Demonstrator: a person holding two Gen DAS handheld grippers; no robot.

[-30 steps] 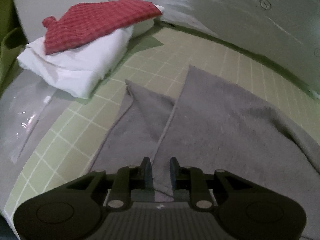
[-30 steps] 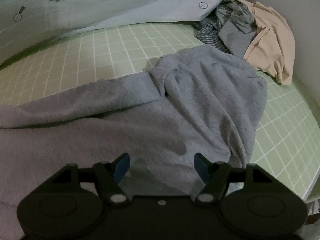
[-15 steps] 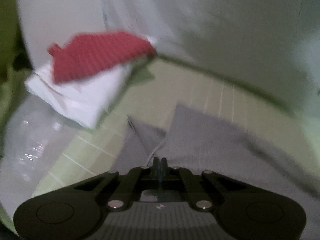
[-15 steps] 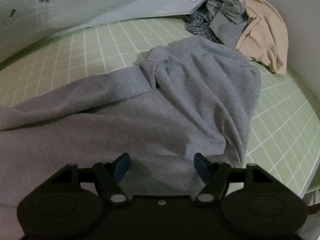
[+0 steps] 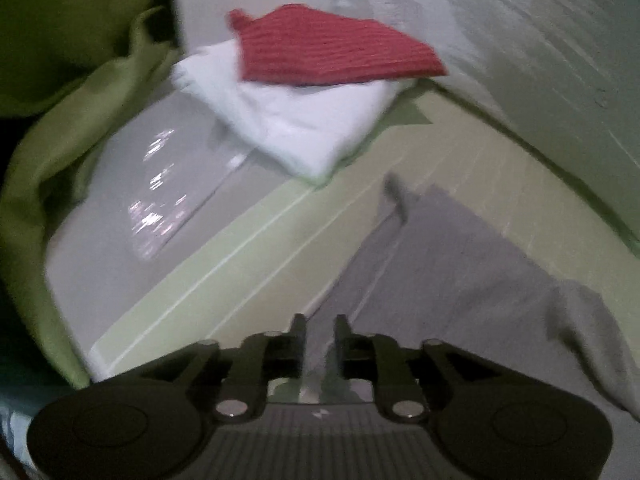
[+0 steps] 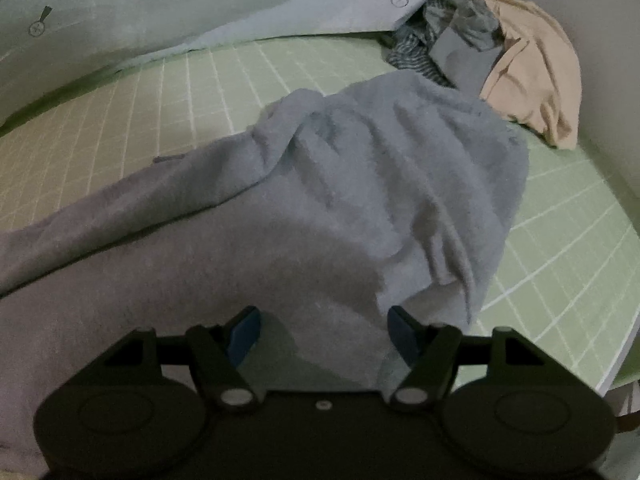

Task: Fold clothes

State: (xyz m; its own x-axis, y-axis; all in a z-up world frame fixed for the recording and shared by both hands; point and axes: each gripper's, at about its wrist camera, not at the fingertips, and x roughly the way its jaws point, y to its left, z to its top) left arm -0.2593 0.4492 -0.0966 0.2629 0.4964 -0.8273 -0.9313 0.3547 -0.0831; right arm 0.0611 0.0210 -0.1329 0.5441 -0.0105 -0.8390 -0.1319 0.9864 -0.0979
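Observation:
A grey fleece garment [image 6: 320, 184] lies spread over the green grid mat [image 6: 200, 92], bunched in folds on its right side. My right gripper [image 6: 324, 328] hovers just above its near part, jaws wide open with nothing between the blue pads. In the blurred left wrist view the same grey garment [image 5: 460, 272] runs from the fingers up to the right. My left gripper [image 5: 320, 328] sits at its left edge, fingers a narrow gap apart with the cloth edge showing below the gap.
A folded white cloth [image 5: 304, 120] with a folded red cloth [image 5: 332, 48] on top sits at the far left. A clear plastic sheet [image 5: 160, 200] and green fabric [image 5: 60, 120] lie beside it. A beige and grey clothes pile [image 6: 532, 60] occupies the far right corner. A carrot-print blanket [image 6: 200, 8] lines the back.
The left gripper shut half a second ago and now shows a narrow gap again; its view has swung left and lower. The right gripper moved slightly closer over the garment, still open.

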